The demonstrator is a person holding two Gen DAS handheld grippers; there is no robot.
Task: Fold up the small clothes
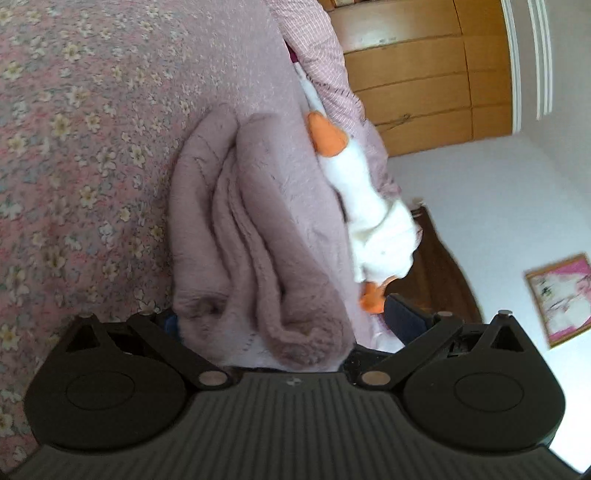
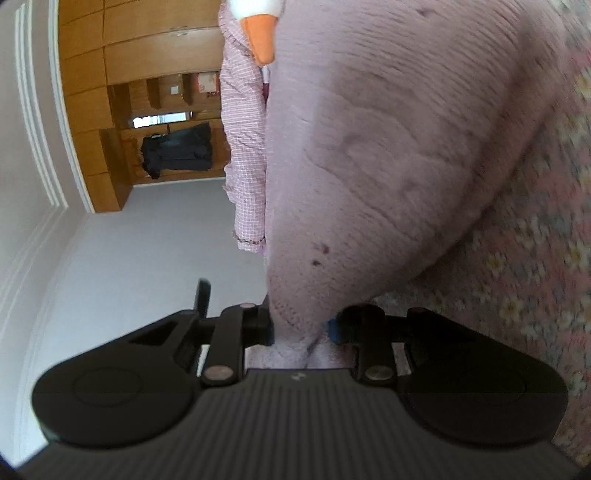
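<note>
A mauve knitted garment (image 1: 266, 240) lies bunched in thick folds on the floral bedspread (image 1: 74, 147). My left gripper (image 1: 288, 321) is spread wide, with the bundle's near end between its fingers. Its right pad (image 1: 406, 317) stands apart from the knit, and its left pad is mostly hidden behind the cloth. In the right wrist view the same garment (image 2: 388, 147) stretches away as one broad fold. My right gripper (image 2: 301, 326) is shut on its narrow near corner, just above the bedspread (image 2: 517, 277).
A white plush toy (image 1: 362, 206) with orange parts (image 2: 260, 33) lies against the garment's far side. A pink checked cloth (image 2: 243, 147) hangs at the bed's edge. Beyond are a wooden wardrobe (image 1: 424, 74), a dark headboard (image 1: 443, 273) and a framed picture (image 1: 561, 299).
</note>
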